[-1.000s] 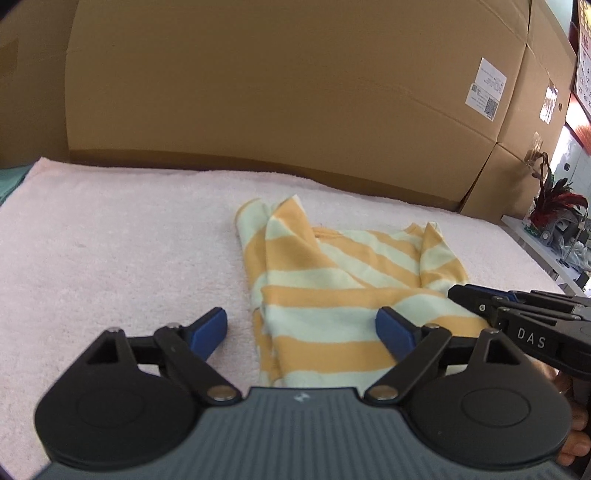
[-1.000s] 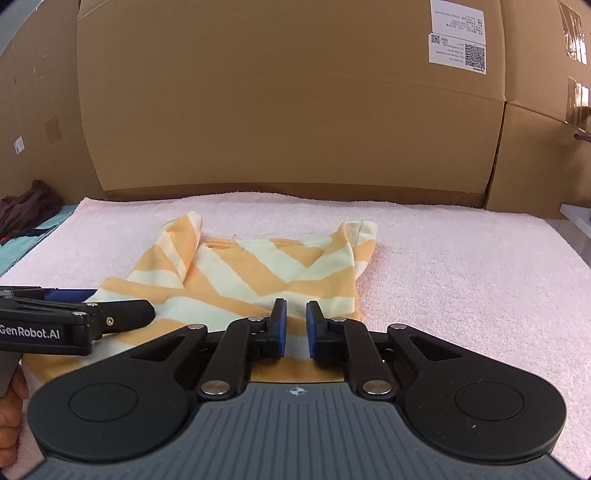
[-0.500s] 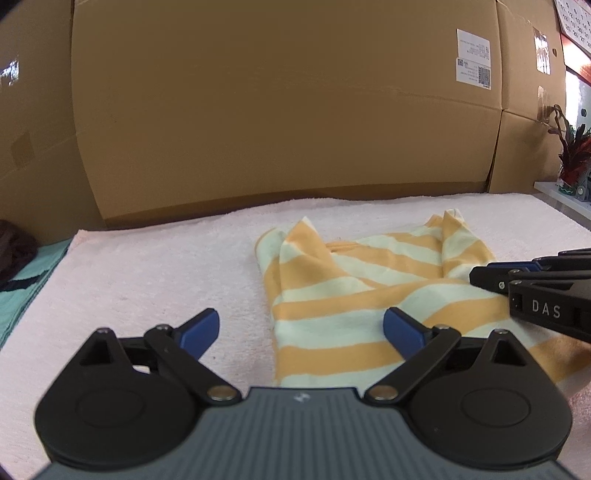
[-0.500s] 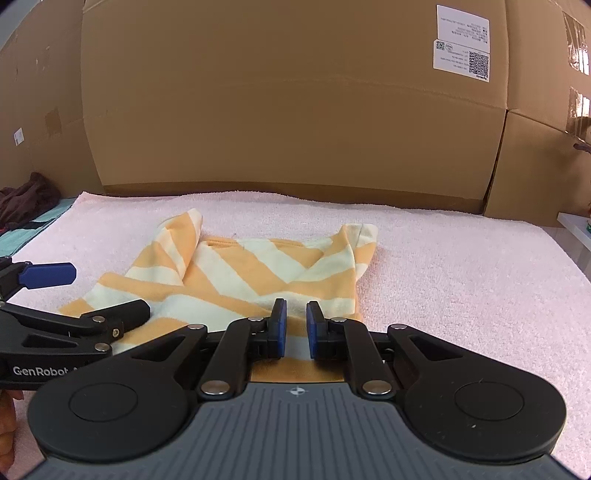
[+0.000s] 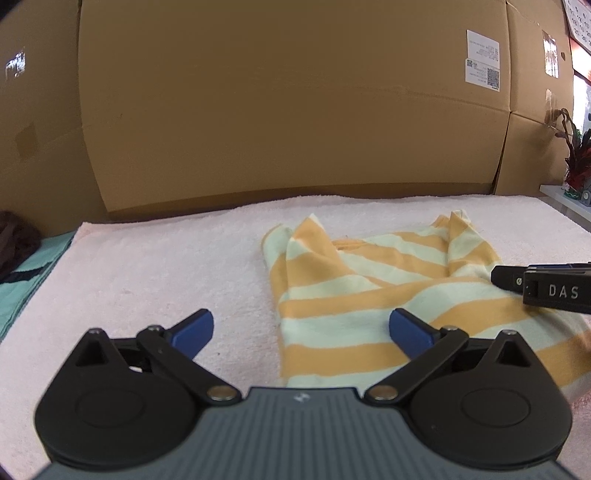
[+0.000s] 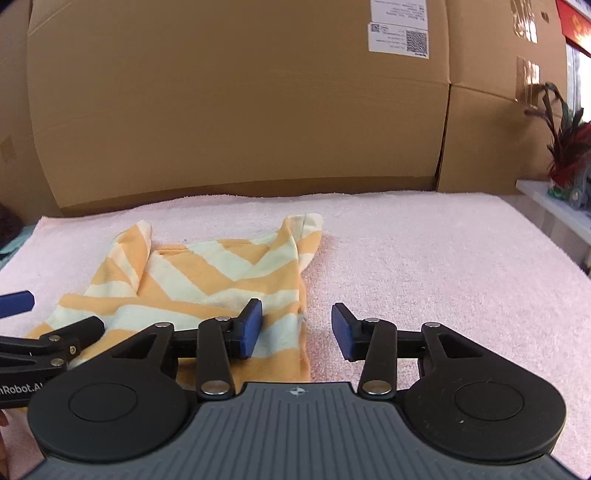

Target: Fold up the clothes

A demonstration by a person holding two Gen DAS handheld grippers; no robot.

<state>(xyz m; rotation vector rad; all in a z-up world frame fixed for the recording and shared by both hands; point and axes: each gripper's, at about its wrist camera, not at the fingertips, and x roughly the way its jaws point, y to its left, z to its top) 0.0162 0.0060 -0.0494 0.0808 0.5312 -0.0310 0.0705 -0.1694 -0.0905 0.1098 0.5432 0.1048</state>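
The striped shirt point(image 5: 373, 295) is lying just ahead of both grippers, its long axis running away from them. The left gripper point(image 5: 301, 330) jaws are standing wide, straddling its left edge. The right gripper point(image 6: 297, 328) jaws have just been opening, released around its right edge.

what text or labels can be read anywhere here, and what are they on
"DAS": side of the black right gripper, seen from the left wrist.
"nRobot.AI", cut off at the frame edge: side of the black left gripper, seen from the right wrist.
White shipping label with QR code on the brown cardboard box: print too small to read.
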